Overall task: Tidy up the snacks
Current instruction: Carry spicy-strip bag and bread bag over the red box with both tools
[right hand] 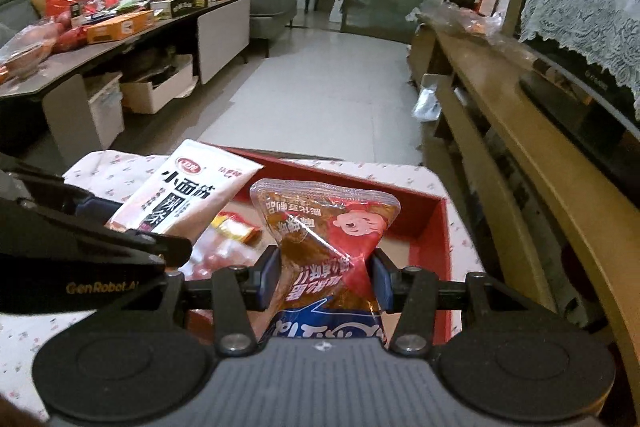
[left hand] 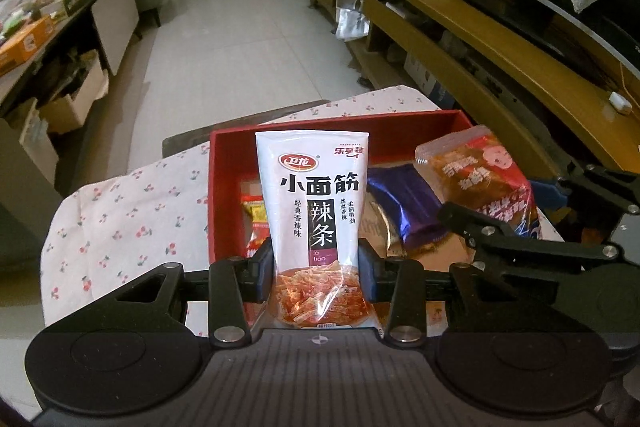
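My left gripper [left hand: 317,269] is shut on a white latiao snack packet [left hand: 314,195] and holds it upright above the red box [left hand: 224,187]. The packet also shows in the right wrist view [right hand: 180,191]. My right gripper [right hand: 326,277] is shut on a red and orange snack bag [right hand: 324,227], held above the right part of the red box [right hand: 436,227]; the bag also shows in the left wrist view [left hand: 480,171]. Inside the box lie a purple packet [left hand: 404,203] and small red and yellow snacks [left hand: 254,223].
The box sits on a floral cloth [left hand: 132,219] over a small table. A wooden TV cabinet [left hand: 500,39] runs along the right. A cluttered coffee table [right hand: 120,27] stands at the left. Tiled floor [left hand: 240,39] lies ahead.
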The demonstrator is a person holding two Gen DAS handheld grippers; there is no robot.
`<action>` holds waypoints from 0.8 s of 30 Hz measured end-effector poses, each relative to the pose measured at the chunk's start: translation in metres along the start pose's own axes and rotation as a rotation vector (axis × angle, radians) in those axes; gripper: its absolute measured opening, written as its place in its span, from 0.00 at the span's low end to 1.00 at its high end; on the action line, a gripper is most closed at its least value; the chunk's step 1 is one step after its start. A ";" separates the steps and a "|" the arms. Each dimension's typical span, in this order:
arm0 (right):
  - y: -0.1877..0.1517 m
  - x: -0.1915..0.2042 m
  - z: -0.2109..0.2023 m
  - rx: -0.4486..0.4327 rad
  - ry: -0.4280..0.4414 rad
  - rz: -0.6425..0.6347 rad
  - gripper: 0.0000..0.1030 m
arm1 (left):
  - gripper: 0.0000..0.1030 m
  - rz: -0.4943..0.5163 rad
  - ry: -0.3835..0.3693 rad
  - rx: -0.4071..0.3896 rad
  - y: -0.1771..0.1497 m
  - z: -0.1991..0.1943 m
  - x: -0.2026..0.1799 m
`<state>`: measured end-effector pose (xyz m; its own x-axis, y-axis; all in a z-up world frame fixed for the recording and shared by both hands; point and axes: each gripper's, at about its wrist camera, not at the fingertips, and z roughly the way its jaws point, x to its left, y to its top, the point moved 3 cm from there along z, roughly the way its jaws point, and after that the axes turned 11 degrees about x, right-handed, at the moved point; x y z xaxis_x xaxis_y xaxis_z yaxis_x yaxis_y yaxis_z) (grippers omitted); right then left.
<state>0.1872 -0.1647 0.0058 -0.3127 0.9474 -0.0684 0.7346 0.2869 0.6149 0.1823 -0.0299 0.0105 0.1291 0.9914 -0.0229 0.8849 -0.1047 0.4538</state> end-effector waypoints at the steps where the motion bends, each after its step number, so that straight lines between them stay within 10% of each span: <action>1: 0.001 -0.002 0.002 0.000 -0.004 0.000 0.64 | 0.47 -0.001 0.004 -0.001 0.003 0.001 -0.001; 24: 0.021 -0.013 0.065 0.040 -0.061 -0.023 0.64 | 0.48 -0.022 0.074 0.040 0.030 0.050 -0.001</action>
<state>0.2458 -0.1617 -0.0316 -0.2935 0.9471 -0.1300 0.7516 0.3126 0.5809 0.2316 -0.0379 -0.0204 0.0773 0.9964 0.0343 0.9046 -0.0846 0.4177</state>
